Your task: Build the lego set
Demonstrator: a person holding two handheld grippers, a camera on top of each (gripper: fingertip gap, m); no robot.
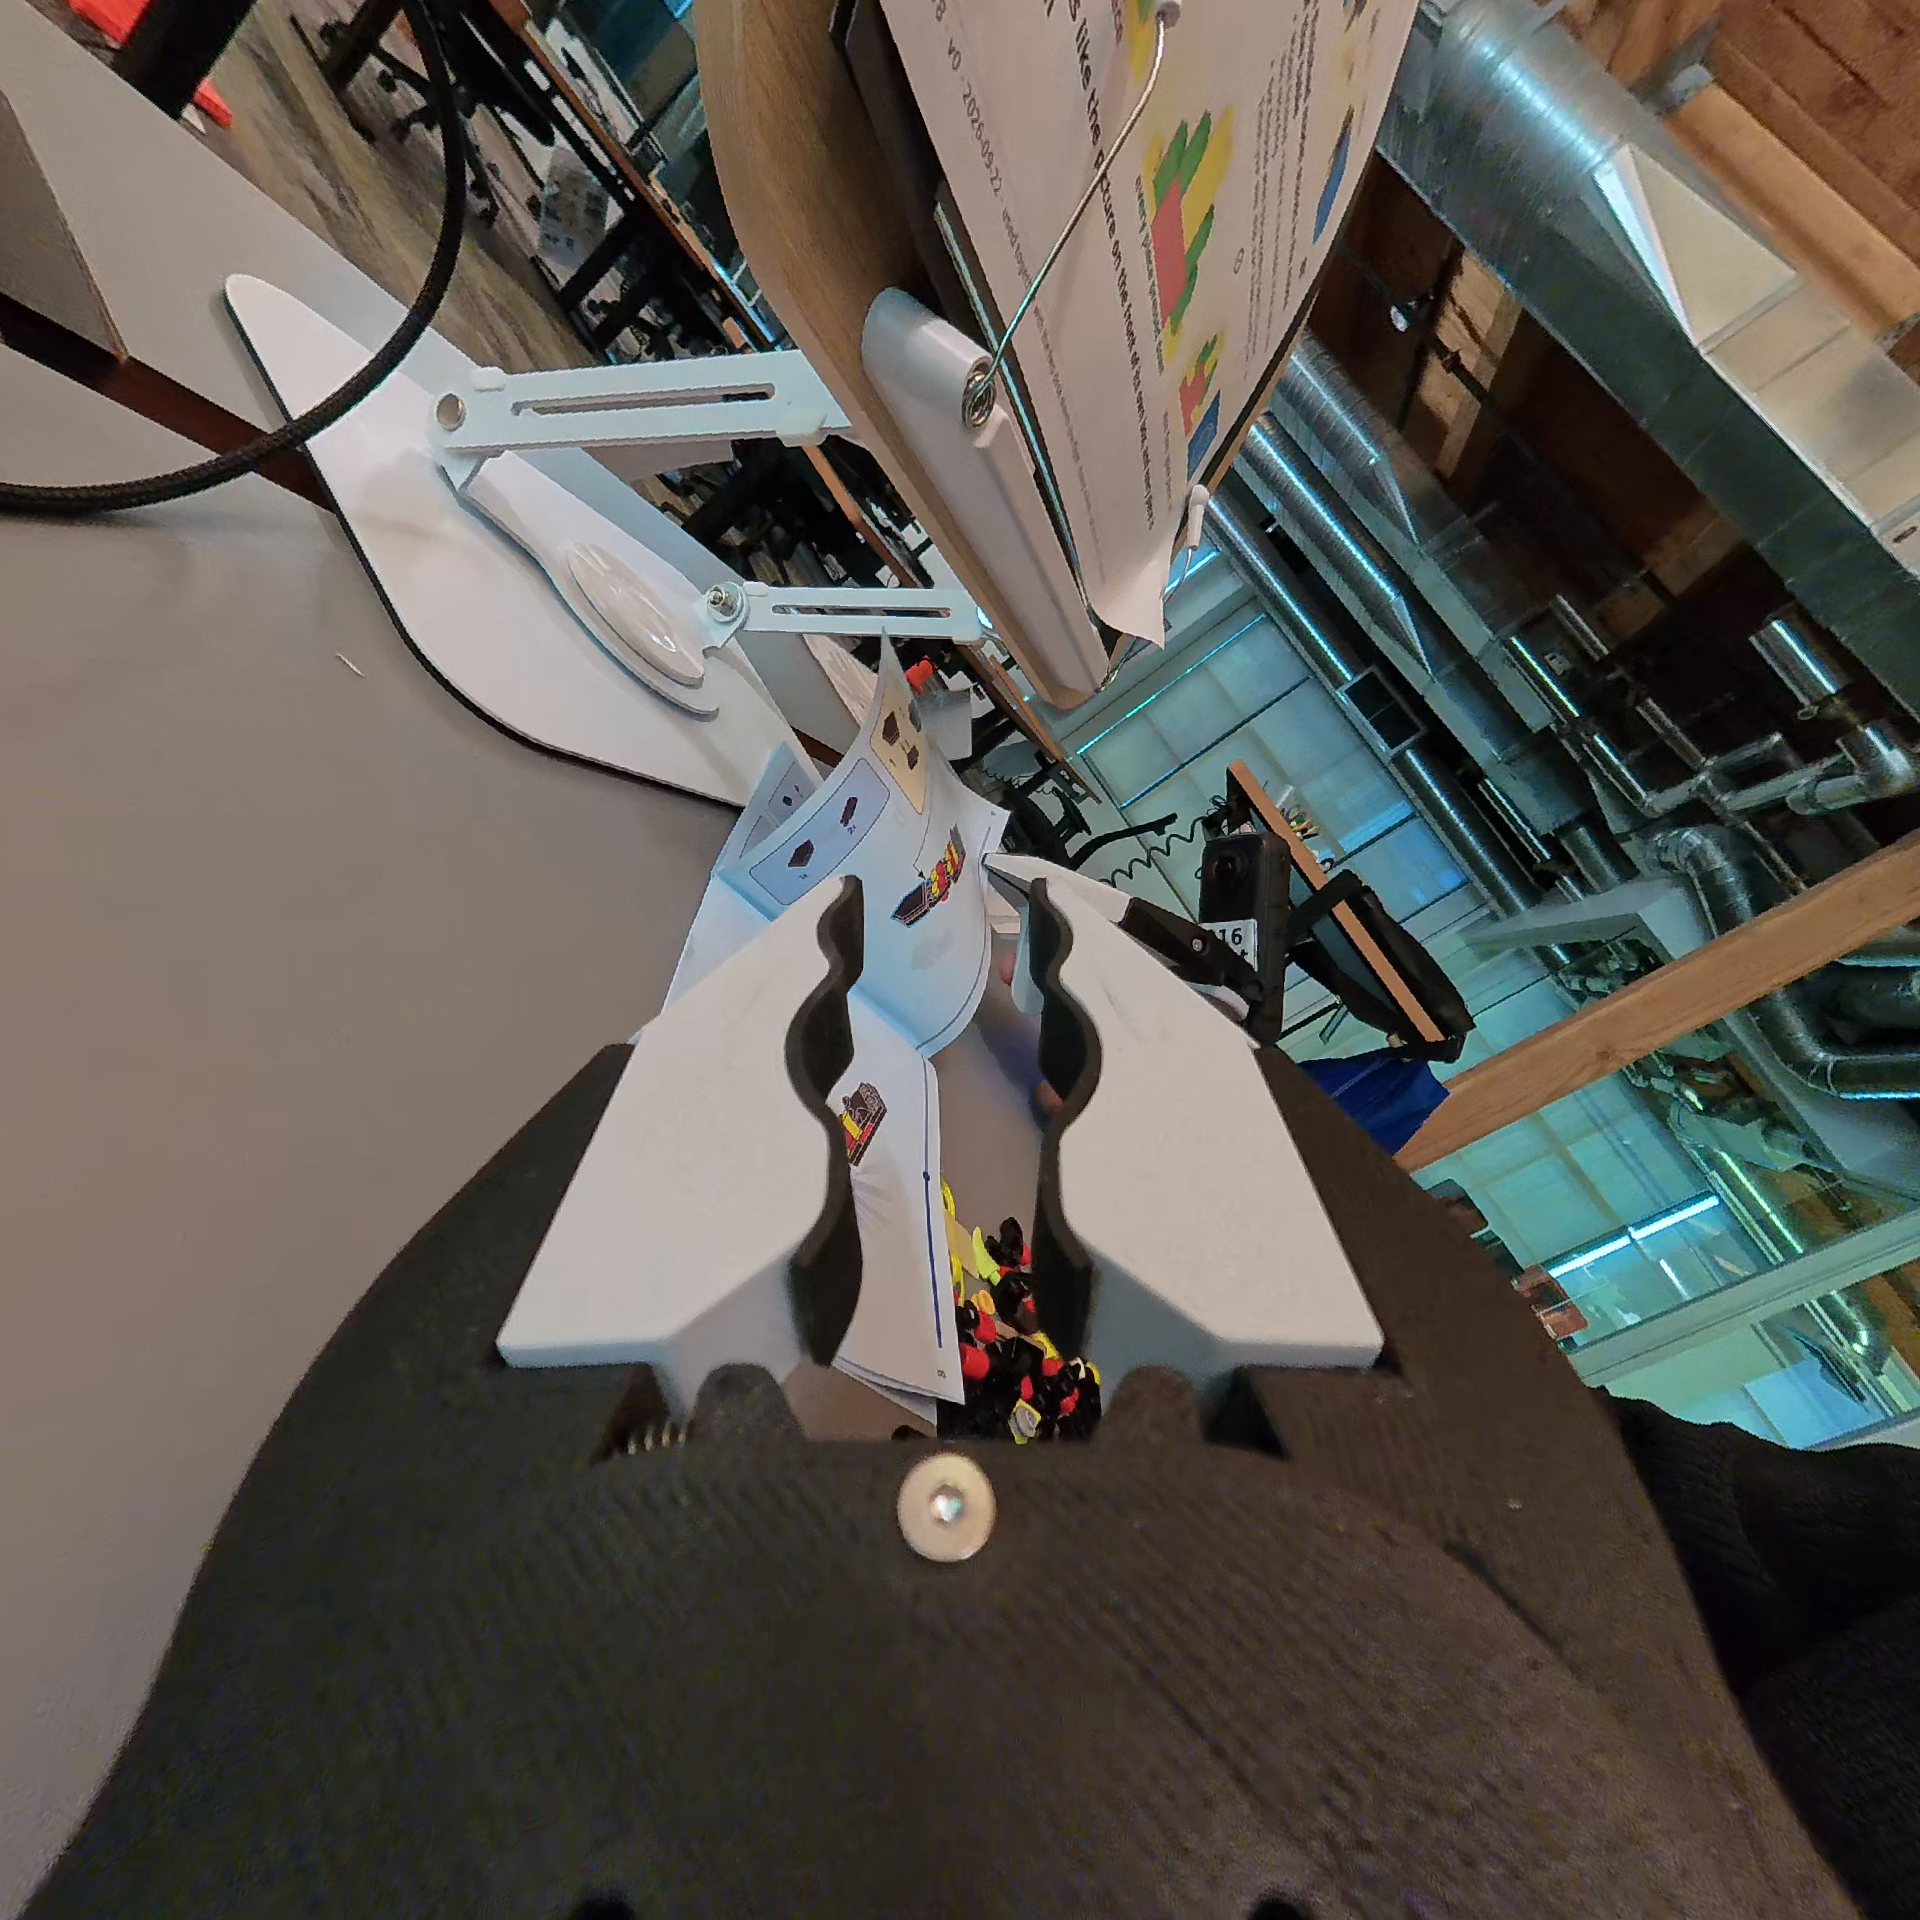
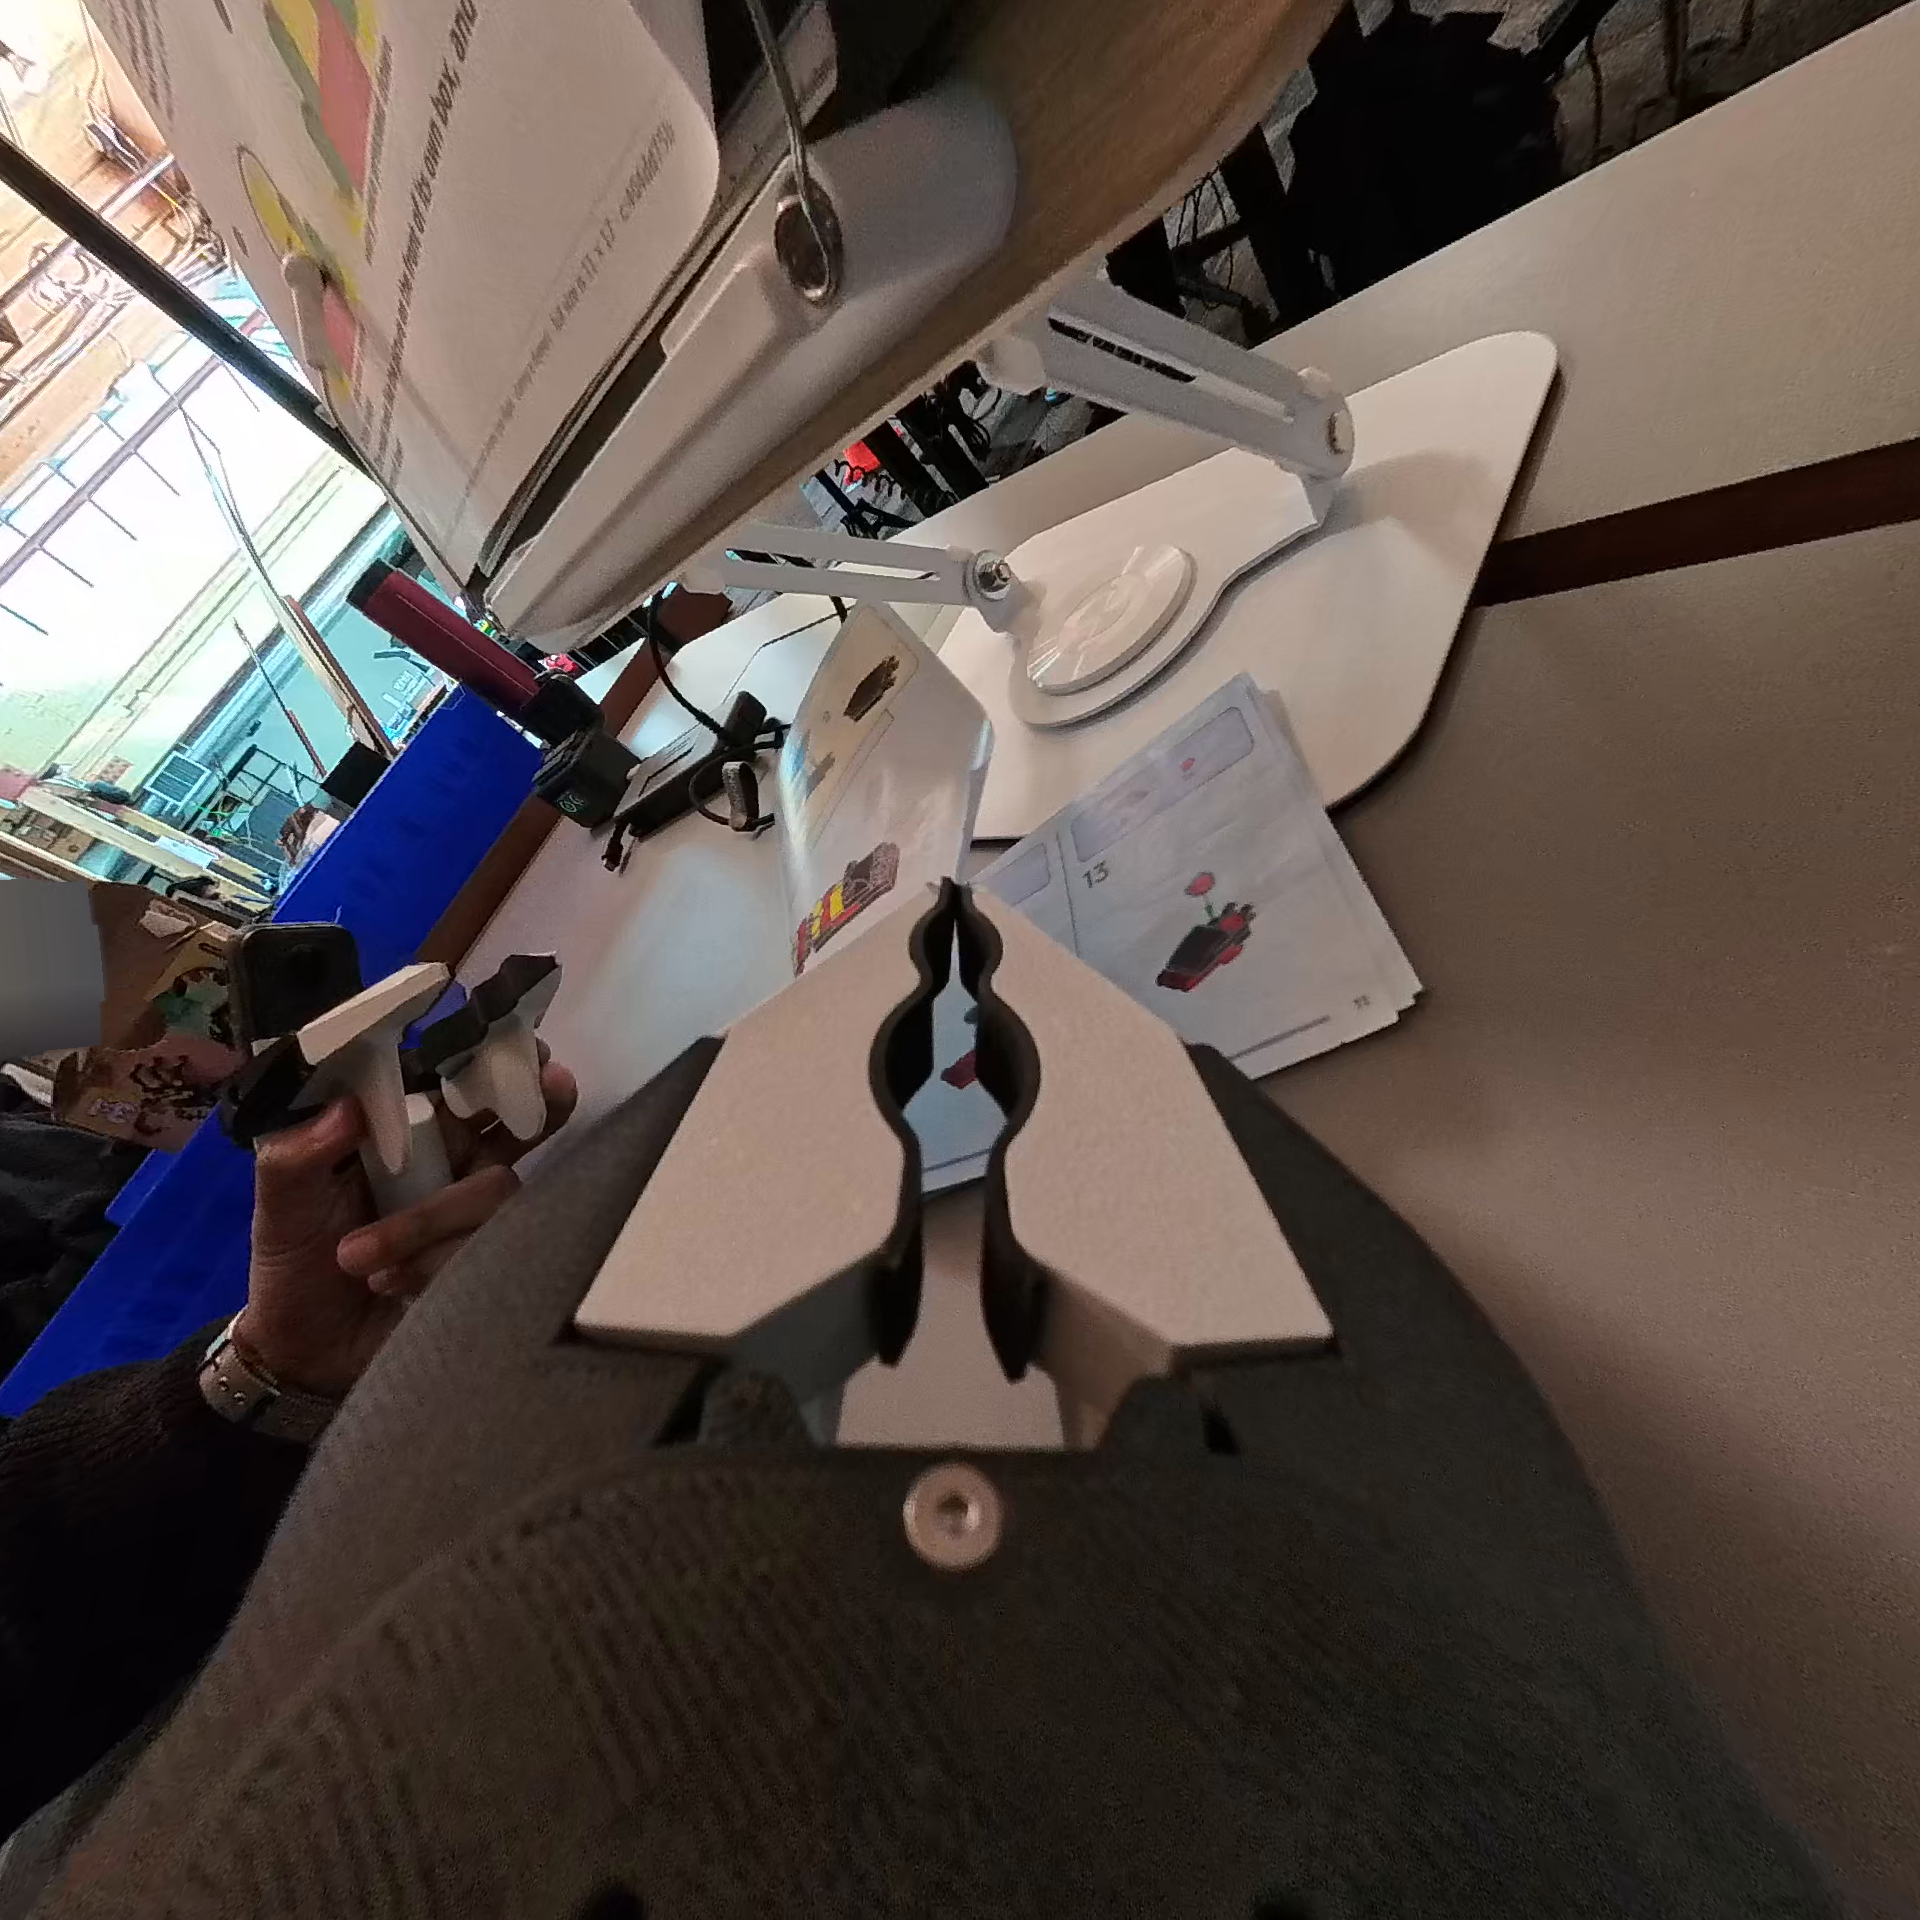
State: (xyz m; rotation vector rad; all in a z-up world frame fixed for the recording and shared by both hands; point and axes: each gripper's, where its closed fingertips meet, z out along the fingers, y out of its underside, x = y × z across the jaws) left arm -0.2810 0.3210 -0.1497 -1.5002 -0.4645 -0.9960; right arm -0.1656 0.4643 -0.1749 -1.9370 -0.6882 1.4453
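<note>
With booklet lying flat on table — right gripper pinched closed near a page edge, grip unclear; left gripper parted, over brick pile.

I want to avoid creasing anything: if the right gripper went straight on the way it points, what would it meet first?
Most likely the open white instruction booklet lying on the grey table. The right gripper, its fingers shut, points at the booklet's pages with nothing visible between; depth is unclear.
</note>
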